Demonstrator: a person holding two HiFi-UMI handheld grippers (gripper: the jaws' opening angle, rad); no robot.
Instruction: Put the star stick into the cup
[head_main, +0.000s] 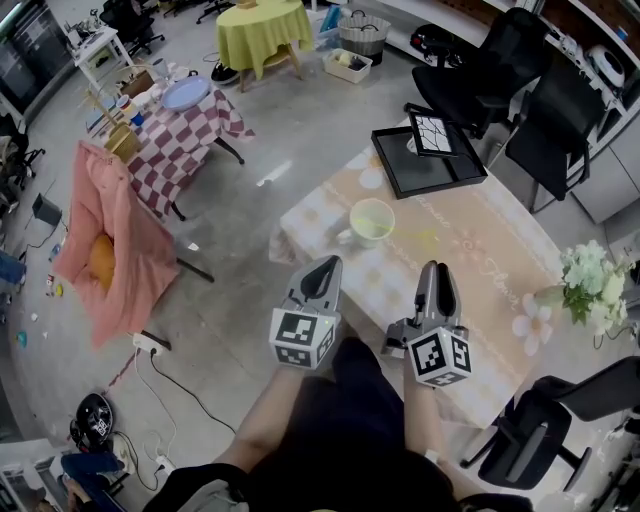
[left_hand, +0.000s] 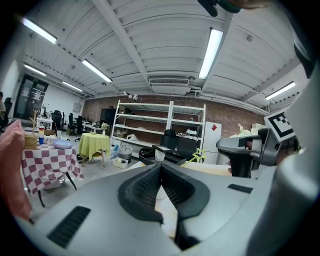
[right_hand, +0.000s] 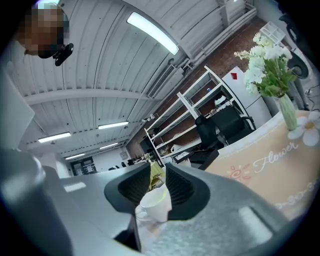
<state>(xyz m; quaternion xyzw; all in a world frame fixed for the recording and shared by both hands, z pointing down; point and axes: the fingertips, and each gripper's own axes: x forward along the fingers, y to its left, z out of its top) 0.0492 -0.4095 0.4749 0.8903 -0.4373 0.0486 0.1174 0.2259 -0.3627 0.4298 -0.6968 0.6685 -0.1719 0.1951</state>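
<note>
We hold 2 grippers at the table's (head_main: 480, 250) near edge: left gripper (head_main: 322, 268) pressed together, right gripper (head_main: 437, 272) slightly parted. Star stick (left_hand: 201, 153) lies right of the cup (head_main: 371, 221) (outside it).

cup (head_main: 371, 221): pale yellow-green inside from the head view; white outside in the right gripper view
star stick (left_hand: 200, 155): yellow-green
tablecloth (head_main: 490, 250): peach-beige, faint white checks, white flower prints, white script
left gripper (head_main: 322, 268): grey shell, black ribbed pads, marker cube with black squares on white
right gripper (head_main: 437, 270): same grey, black pads, black-on-white cube
tray (head_main: 425, 175): black
flowers (head_main: 590, 272): white blooms, green leaves
side table cloth (head_main: 190, 135): maroon and white check
plate (head_main: 185, 93): light blue
round table cloth (head_main: 262, 30): plain yellow-green
draped cloth (head_main: 120, 250): pink, orange patch
chairs (head_main: 480, 70): black
floor (head_main: 250, 200): grey
</note>
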